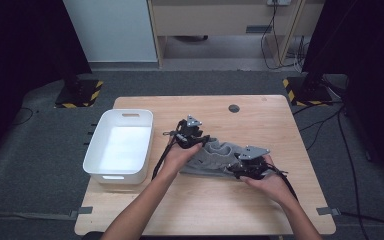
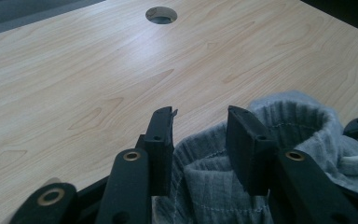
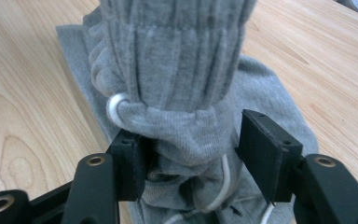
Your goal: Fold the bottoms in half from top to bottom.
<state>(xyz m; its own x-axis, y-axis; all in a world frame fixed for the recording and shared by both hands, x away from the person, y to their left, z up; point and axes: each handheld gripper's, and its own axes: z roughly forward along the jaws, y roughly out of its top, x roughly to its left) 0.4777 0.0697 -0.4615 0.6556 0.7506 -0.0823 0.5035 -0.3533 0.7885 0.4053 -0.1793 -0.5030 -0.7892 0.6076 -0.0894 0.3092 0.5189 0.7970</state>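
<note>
Left gripper (image 2: 199, 140): jaws parted, a clear gap between the two black pads. Grey ribbed cloth lies beneath and between them; in the left gripper view the cloth meets the inner face of the right-hand pad (image 2: 247, 149), but the jaws are not closed on it. In the high view this gripper (image 1: 192, 134) sits at the garment's far left end, held in the person's left hand (image 1: 180, 154).

Right gripper (image 3: 191, 154): jaws apart, one on each side of a bunched roll of the cloth. The left-hand pad (image 3: 129, 163) presses against the fabric; the right-hand pad (image 3: 265, 149) stands at its edge with a little slack. Whether the cloth is actually pinched cannot be told. In the high view this gripper (image 1: 250, 164) rests on the garment's near right end, held in the right hand (image 1: 270, 182).

Grey garment (image 1: 215, 159): soft knit, mid-grey, with a ribbed cuff or waistband gathered into folds. A white drawstring (image 3: 116, 108) loops out of the ribbed band and trails down between the right gripper's jaws. The piece lies crumpled on the table, right of centre, stretched between the two grippers.

Table (image 1: 190, 205): light wood grain, with a round cable port (image 1: 234, 108) near the far edge.

White bin (image 1: 121, 145): rectangular plastic tub with cut-out handles, on the table's left side, well apart from the garment.
</note>
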